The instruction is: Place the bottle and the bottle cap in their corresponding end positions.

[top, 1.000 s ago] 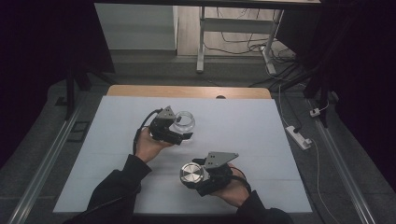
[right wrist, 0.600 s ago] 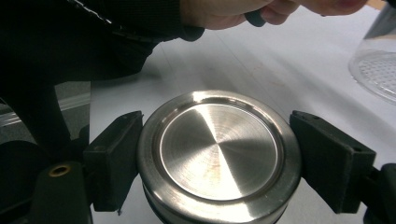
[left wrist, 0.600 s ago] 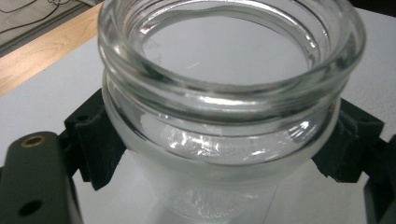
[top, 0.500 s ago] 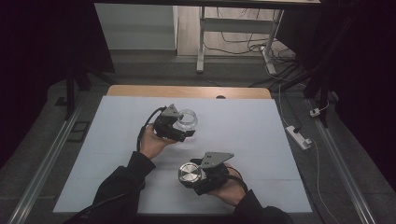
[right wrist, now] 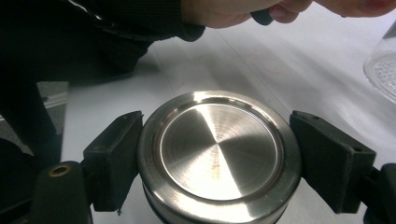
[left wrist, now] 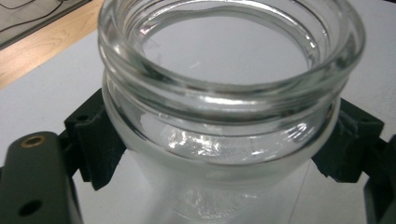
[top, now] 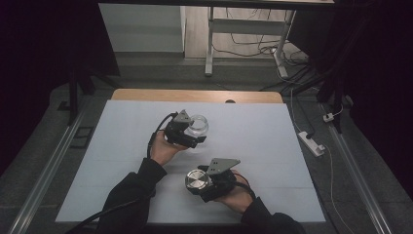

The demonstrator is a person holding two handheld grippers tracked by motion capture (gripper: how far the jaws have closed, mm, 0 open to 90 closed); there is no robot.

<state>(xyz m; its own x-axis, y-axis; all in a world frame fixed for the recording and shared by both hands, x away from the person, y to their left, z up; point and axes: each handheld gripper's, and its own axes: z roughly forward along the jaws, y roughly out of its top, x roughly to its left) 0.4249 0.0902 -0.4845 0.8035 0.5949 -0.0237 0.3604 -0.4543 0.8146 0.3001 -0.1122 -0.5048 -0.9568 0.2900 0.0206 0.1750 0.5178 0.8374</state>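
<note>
Left gripper (top: 194, 140) clamps glass jar (top: 197, 125), mouth open; right gripper (top: 200, 183) grips steel lid (top: 196, 179), nearer table's (top: 272, 161) front edge.

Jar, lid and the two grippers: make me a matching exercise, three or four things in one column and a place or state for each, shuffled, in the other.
Things:
1. Jar
2. Lid
3. Left gripper
4. Table

Places or states:
A. Between the right gripper's jaws
B. Clear glass, mouth open, no lid on it
C. White surface under both hands
D. Jaws on either side of the jar

Pairs: 1-B, 2-A, 3-D, 4-C
</note>
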